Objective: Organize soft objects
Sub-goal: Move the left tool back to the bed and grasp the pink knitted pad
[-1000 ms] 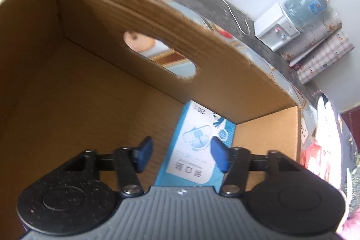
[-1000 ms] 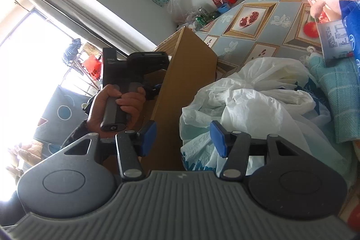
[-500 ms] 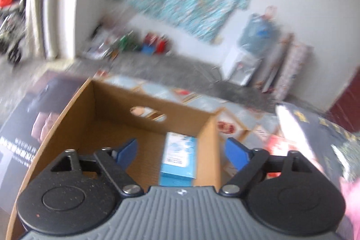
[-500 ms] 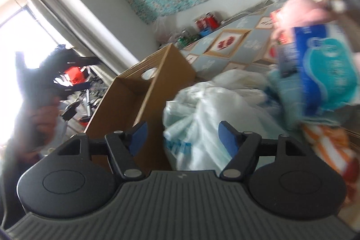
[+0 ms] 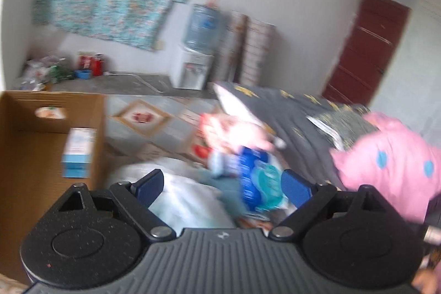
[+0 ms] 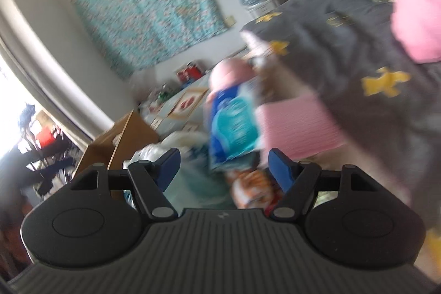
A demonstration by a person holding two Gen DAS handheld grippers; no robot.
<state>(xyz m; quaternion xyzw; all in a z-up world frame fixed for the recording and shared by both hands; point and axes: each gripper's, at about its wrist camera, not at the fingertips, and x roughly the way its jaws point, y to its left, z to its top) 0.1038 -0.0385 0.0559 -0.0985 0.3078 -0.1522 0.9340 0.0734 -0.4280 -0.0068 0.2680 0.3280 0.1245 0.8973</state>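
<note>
A brown cardboard box (image 5: 33, 183) stands at the left with a small light-blue carton (image 5: 78, 153) inside. To its right is a heap of soft things: a white plastic bag (image 5: 187, 200), a blue tissue pack (image 5: 259, 183) and a pink plush lump (image 5: 237, 134). My left gripper (image 5: 223, 185) hovers over the heap, its jaws opening with nothing pressed between them. My right gripper (image 6: 223, 166) is open and points at the same blue tissue pack (image 6: 234, 126), with the box (image 6: 121, 139) further off at the left. Both views are blurred.
A grey blanket with yellow stars (image 5: 297, 112) and a pink dotted garment (image 5: 391, 164) lie at the right. An orange and white cloth (image 6: 250, 186) sits under the tissue pack. A water dispenser (image 5: 198, 54) stands by the far wall.
The left gripper has come up out of the box, left the light-blue carton there, opened wider and swung right over the heap. The right gripper also opened and swung right toward the tissue pack.
</note>
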